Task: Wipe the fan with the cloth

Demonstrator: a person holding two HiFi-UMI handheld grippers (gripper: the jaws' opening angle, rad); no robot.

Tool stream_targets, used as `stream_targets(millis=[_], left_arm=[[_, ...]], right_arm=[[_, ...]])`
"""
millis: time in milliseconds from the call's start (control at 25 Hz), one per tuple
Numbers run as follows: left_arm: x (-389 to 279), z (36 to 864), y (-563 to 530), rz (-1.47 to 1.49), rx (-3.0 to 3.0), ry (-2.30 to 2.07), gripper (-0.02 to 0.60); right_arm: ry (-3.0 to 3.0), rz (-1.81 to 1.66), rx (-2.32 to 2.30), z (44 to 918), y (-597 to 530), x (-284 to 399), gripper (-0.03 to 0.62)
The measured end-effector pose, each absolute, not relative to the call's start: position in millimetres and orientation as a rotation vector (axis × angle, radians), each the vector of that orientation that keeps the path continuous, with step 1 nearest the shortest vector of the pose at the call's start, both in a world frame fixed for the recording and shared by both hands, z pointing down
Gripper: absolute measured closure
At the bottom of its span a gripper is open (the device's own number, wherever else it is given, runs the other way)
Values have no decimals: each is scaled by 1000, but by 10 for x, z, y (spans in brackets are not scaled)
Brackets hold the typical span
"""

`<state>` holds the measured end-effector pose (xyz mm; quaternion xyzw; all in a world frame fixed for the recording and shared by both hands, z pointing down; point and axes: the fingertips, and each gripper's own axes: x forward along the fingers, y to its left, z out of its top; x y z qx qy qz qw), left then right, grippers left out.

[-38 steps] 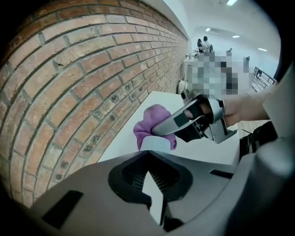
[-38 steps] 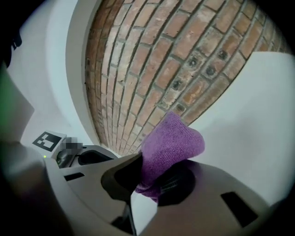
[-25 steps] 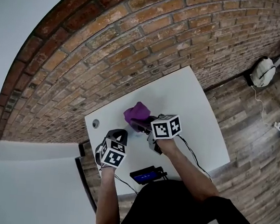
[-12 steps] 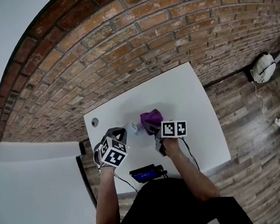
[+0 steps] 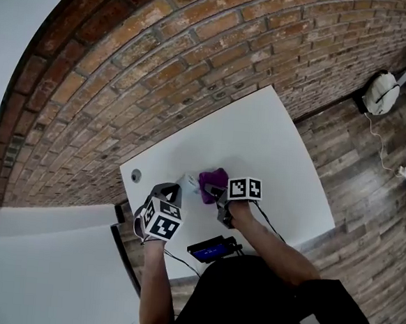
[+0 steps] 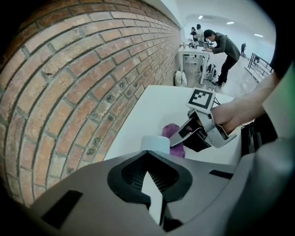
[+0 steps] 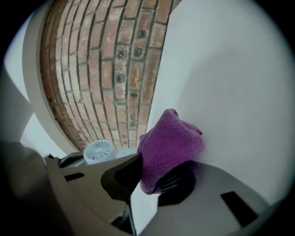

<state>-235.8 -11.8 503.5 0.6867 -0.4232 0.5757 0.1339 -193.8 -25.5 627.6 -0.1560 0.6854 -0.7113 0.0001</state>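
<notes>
Nearest to me, at the near edge of the table (image 5: 274, 149), lies a small black device (image 5: 212, 250) with its cable; it has no part in the job. Just beyond it, my two tools sit side by side over the near left part of the tabletop.

The left gripper (image 5: 173, 190) points steeply down with its jaws closed together. The fan (image 7: 98, 151), a small white round unit with a radial grille, stands right at its tip. I cannot tell whether the jaws pinch some part of the fan or only rest against it, but I judge this hand's job to be steadying it.

The right gripper (image 5: 218, 192) lies nearly level and is clamped on the cloth (image 7: 168, 145). The purple bundle bulges out past the jaw tips and hangs close above the table. It sits just to the right of the fan, and none of the views lets me say whether the two touch.

So the cloth is picked up and brought to the fan, and the fan looks braced. The wiping itself is what remains as I read it: pressing the bundle onto the grille and housing and working it around. Nothing shows me how clean the fan is.

Farther off, the rest of the white table runs out to the brick wall (image 5: 161, 71).
</notes>
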Motion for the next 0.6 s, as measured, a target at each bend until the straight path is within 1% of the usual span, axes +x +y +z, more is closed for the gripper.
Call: stream_targets(millis=[80, 160, 360, 600], left_arm=[[-2356, 5037, -107, 1667, 1989, -1232, 588], [-2348, 5039, -105, 1645, 1994, -1236, 589], [-2362, 5029, -121, 1635, 1996, -1241, 589], [-2373, 5038, -132, 1668, 1990, -1249, 589]], right_arm=[[2176, -2271, -538, 6428, -252, -1902, 516], [2120, -2270, -552, 6353, -281, -1811, 516], [1804, -2254, -338, 5650, -194, -1759, 516], [2008, -2352, -296, 6018, -50, -1994, 516]])
